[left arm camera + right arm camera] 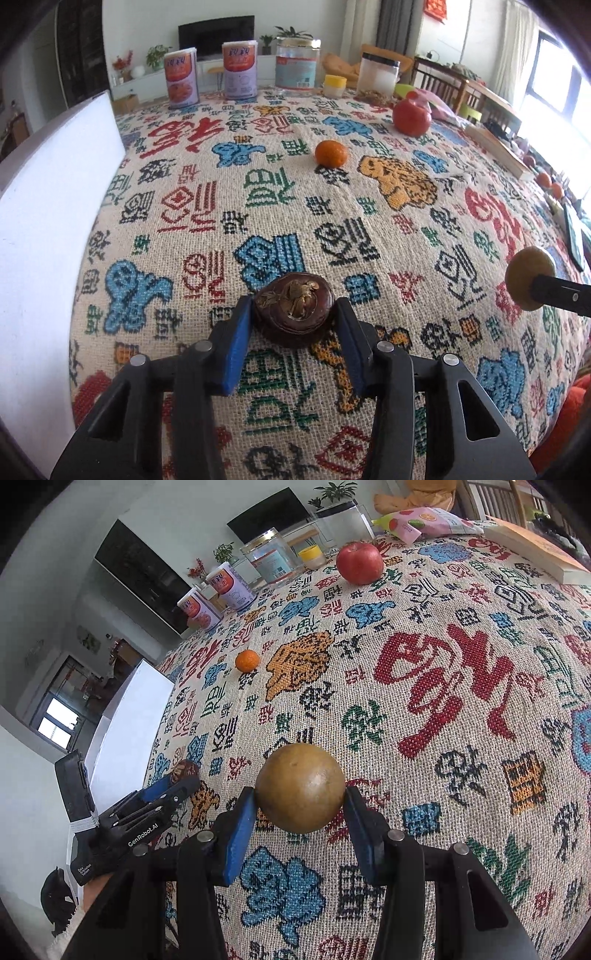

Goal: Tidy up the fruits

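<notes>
Mangosteen (293, 309) calyx up, in left tongs (294, 314).

Left wrist view: sat low and close over the patterned tablecloth (280, 192), looking forward and down along its own fingers toward the far cans (181, 79). Right wrist view: likewise close and downward, rolled sideways, facing the same far end. Both shared the cloth, the mandarin (331, 153) (247, 661), the apple (411, 116) (359, 562) and the white box (55, 206) (129, 723).
</notes>
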The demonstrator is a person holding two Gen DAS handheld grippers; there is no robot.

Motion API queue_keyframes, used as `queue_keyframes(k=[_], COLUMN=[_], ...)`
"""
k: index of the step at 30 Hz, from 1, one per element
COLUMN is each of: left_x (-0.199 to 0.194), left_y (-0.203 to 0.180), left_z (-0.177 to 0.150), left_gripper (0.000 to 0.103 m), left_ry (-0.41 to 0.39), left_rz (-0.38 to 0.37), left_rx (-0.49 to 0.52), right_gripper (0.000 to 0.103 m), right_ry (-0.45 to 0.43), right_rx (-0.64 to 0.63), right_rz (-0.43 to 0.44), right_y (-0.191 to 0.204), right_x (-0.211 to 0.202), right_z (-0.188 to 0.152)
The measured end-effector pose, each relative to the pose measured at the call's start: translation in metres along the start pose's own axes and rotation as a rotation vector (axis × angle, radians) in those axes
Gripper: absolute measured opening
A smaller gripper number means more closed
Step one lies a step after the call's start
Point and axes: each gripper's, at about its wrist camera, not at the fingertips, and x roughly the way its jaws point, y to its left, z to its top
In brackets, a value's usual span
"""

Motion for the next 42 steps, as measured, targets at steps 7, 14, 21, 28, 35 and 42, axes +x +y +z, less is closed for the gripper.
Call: queue_keyframes(k=[7,14,21,28,35,42], left_x=[-0.088,-0.239,-0.28,-0.221,-0.206,-0.237], left_y=[0.023,0.085,0.201,0.279,0.277,0.254], left_z=[-0.013,-0.026,-0.058,-0.111,-0.117,-0.089], left_gripper=[0.045,0.045,0.045,0.045,0.054,0.088], left_ry=[-0.064,-0.208,-0.264,-0.11,-0.069,-0.232], left_rz=[-0.242,-0.364,-0.065,0.193,0.291,0.361], left_rx=[-0.235,-0.398,-0.604,-0.752,-0.721,-0.66], right_gripper=[0.048,0.048,0.048,0.048,0.049,0.086], right_ry=[0.012,0.039,0.16,0.292,0.316,0.119], right_rx=[-0.035,-0.207,-0.461,-0.623,-0.716,-0.667], right_rz=[-0.013,0.182,0.418,0.392,0.289,0.325], right_y=[0.013,0.127,0.292,0.37,0.382,0.374], right_x=[-0.01,-0.009,0.016,0.074,0.106,0.056], right_z=[-0.006,-0.002,-0.037,-0.091,-0.114,-0.074])
